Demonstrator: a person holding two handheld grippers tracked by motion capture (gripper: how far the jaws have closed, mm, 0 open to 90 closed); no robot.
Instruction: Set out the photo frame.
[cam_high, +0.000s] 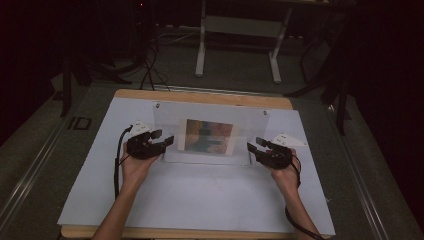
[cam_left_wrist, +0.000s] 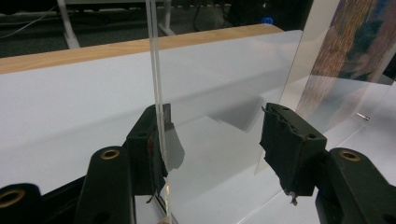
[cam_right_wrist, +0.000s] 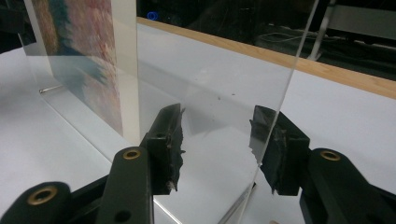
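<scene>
A clear acrylic picture frame (cam_high: 210, 116) stands on the white sheet, with a colourful print (cam_high: 209, 136) in its middle. My left gripper (cam_high: 164, 137) is at the frame's left edge and my right gripper (cam_high: 254, 144) at its right edge. In the left gripper view the pane's edge (cam_left_wrist: 155, 70) runs down against the left pad, and the jaws of that gripper (cam_left_wrist: 215, 116) stand wide apart. In the right gripper view the pane's edge (cam_right_wrist: 292, 79) passes in front of the right jaw. That gripper (cam_right_wrist: 217, 114) is open too, its pads apart from the pane.
A white sheet (cam_high: 200, 195) covers the wooden table (cam_high: 200, 97). Small metal pins (cam_high: 157, 106) sit at the frame's top corners. Behind the table stand a grey desk frame (cam_high: 201, 50) and dark stands with cables on the floor.
</scene>
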